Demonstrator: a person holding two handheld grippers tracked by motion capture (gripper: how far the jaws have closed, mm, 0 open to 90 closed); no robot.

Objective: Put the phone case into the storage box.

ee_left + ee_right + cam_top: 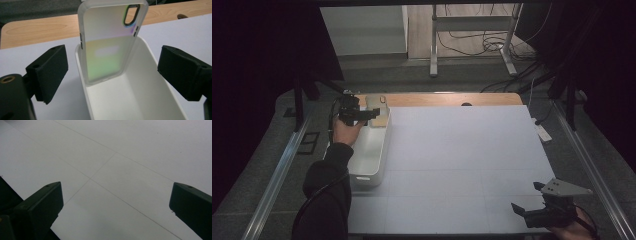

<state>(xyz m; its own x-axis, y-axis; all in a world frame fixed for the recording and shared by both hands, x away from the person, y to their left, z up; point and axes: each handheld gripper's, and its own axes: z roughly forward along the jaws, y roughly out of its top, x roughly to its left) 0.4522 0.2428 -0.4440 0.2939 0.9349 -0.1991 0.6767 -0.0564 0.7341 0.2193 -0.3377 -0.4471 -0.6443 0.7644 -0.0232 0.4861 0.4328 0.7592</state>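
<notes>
No readable brand or lettering anywhere, the phone case is just a frosted clear one with a rainbow sheen, a black-ringed camera cutout and little side buttons. The table has a plain white top with faint seam lines, and a strip of light wood runs along its far edge. Behind that is grey floor, a metal stand with a tangle of cables, and dark curtains on both sides (pretty dim room overall). The case stands tilted in the far end of the white bin, leaning on its end wall, over at the table's left side. The left gripper hovers right at that end of the bin, jaws spread wide on either side of the case without touching it, nothing held. The right gripper sits well apart at the near right corner, jaws wide too, over bare tabletop.
</notes>
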